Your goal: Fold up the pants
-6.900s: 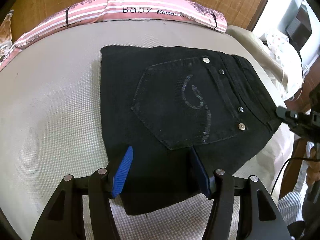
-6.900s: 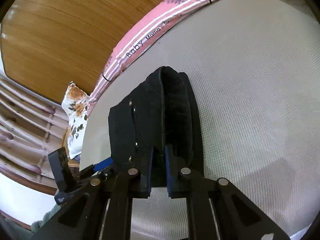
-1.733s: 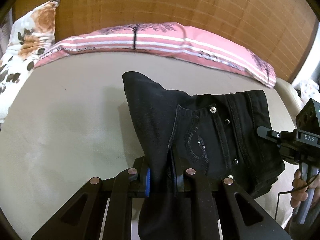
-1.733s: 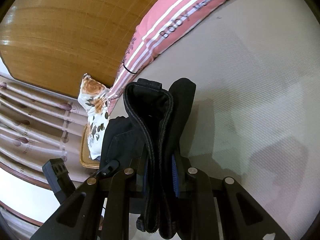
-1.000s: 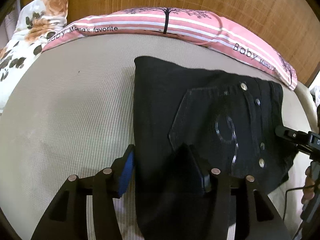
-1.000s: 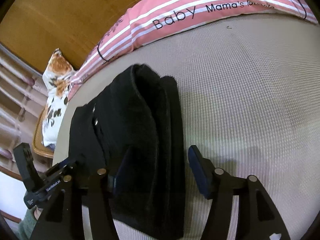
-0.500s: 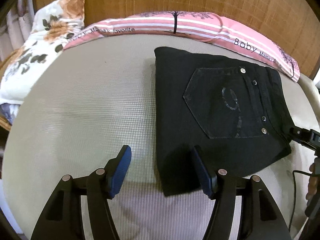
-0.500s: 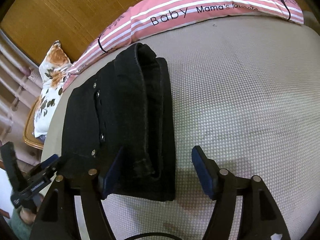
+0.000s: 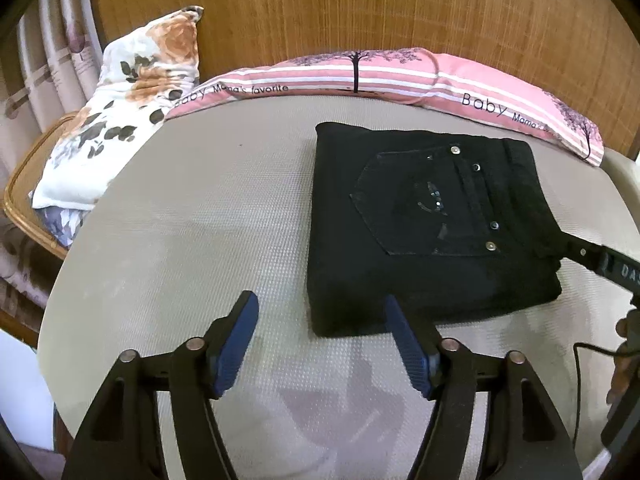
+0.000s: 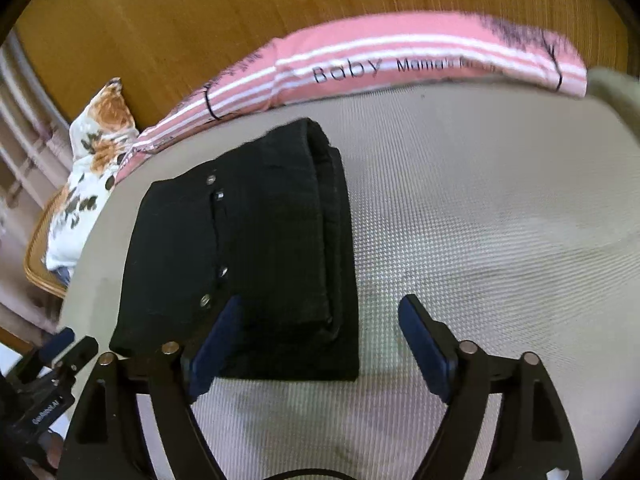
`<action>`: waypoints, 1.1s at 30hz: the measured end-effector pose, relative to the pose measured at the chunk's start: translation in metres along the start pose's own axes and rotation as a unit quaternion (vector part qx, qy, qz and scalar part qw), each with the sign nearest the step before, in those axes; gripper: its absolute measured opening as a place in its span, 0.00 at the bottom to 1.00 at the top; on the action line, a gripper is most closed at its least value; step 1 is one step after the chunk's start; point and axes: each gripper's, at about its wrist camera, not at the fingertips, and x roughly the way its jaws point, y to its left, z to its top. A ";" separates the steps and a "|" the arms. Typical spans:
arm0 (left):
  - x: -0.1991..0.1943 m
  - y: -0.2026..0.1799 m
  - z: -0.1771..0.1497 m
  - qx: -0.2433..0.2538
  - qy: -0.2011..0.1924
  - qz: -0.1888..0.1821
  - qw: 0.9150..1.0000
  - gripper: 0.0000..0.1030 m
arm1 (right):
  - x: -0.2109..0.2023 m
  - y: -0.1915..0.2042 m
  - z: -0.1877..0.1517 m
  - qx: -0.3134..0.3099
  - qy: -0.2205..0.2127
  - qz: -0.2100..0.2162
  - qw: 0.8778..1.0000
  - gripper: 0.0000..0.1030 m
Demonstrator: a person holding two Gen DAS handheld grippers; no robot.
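The black pants lie folded into a flat rectangular stack on the grey mattress, back pocket with studs facing up. In the right wrist view the pants show their stacked waistband layers on the right side. My left gripper is open and empty, just off the stack's near left corner. My right gripper is open and empty, held just off the near waistband edge. The right gripper's body shows at the right edge of the left wrist view.
A pink striped pillow lies along the wooden headboard. A floral pillow leans at the back left over a wicker chair. A cable hangs at the right. Curtains hang at the far left.
Both grippers held the pants, set the stack down on the mattress, opened and let go. Since half a second ago both have drawn back a little from the stack.
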 end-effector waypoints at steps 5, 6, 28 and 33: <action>-0.011 -0.003 -0.008 -0.004 -0.003 0.005 1.000 0.72 | -0.028 0.023 -0.016 -0.026 -0.034 -0.029 0.999 0.94; -0.013 -0.003 -0.010 -0.006 -0.004 0.007 1.000 0.72 | -0.033 0.027 -0.019 -0.033 -0.041 -0.035 0.998 0.95; -0.035 -0.015 -0.033 0.000 -0.025 0.028 0.999 0.73 | -0.063 0.072 -0.058 -0.091 -0.060 -0.064 0.992 0.99; -0.036 -0.015 -0.033 0.000 -0.025 0.026 0.999 0.73 | -0.063 0.074 -0.059 -0.096 -0.058 -0.063 0.992 0.99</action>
